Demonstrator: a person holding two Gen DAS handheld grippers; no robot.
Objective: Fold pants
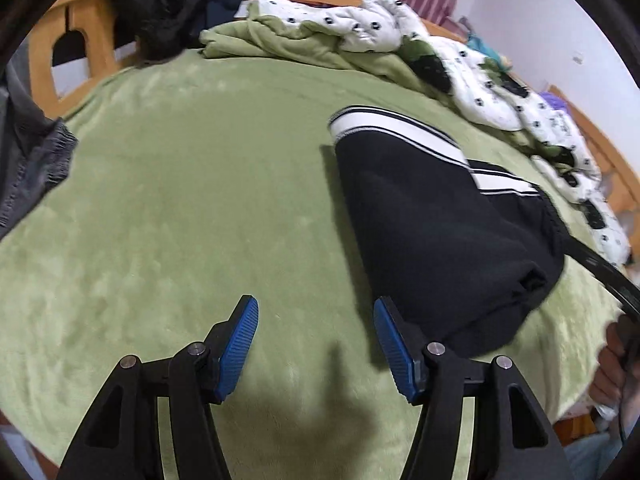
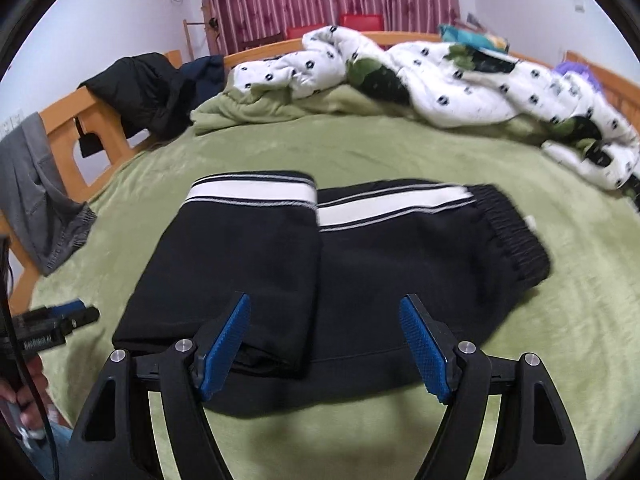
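Black pants (image 2: 340, 264) with a white side stripe lie folded on the green bed cover (image 2: 360, 148). The leg end is folded over onto the left part, and the elastic waistband (image 2: 516, 236) is at the right. In the left wrist view the pants (image 1: 432, 216) lie to the right of my left gripper (image 1: 316, 320), which is open and empty over bare cover (image 1: 192, 208). My right gripper (image 2: 325, 316) is open and empty, hovering above the pants' near edge. The left gripper also shows at the left edge of the right wrist view (image 2: 60, 320).
A crumpled white patterned quilt (image 2: 460, 80) and a bunched green blanket (image 2: 248, 112) lie at the far side. A dark jacket (image 2: 148, 88) and grey garment (image 2: 36, 192) hang over the wooden bed frame (image 2: 72, 120) at left.
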